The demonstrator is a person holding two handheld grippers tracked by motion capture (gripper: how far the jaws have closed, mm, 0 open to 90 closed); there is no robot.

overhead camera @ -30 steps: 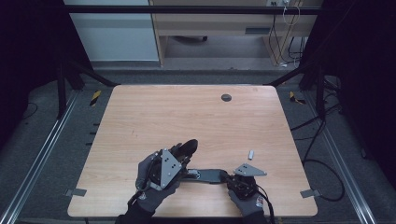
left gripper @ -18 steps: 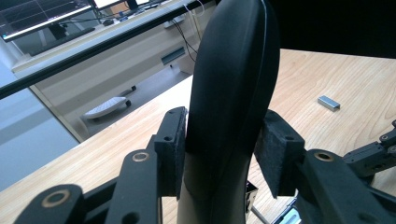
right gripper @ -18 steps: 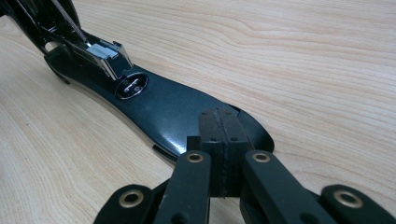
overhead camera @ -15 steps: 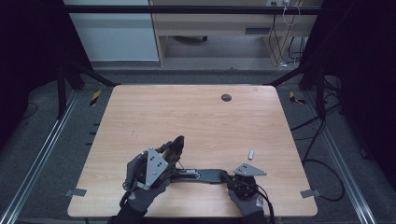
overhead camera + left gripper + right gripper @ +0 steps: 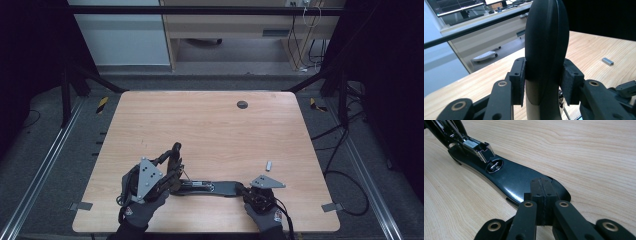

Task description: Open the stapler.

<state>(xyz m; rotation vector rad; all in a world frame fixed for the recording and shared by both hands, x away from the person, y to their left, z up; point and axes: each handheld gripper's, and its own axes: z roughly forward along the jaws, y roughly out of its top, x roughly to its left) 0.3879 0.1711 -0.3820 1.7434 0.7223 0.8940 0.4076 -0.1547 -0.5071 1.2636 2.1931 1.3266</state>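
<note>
The left gripper (image 5: 544,82) had its jaws just closing in on the raised black top arm of the stapler (image 5: 546,45), and in the left gripper view both pads (image 5: 520,80) pressed against its sides, so it was clamped on that lid. The right gripper (image 5: 541,195) had its jaws pressed together, their tips resting on the near end of the stapler base (image 5: 519,178), pinning it flat to the wooden table (image 5: 586,152). In the high view the stapler (image 5: 210,187) lay open along the table's near edge between the two hands, lid lifted at the left gripper (image 5: 172,170), base stretching to the right gripper (image 5: 247,192). A small strip of staples (image 5: 269,165) lay just beyond the right gripper, apart from it.
</note>
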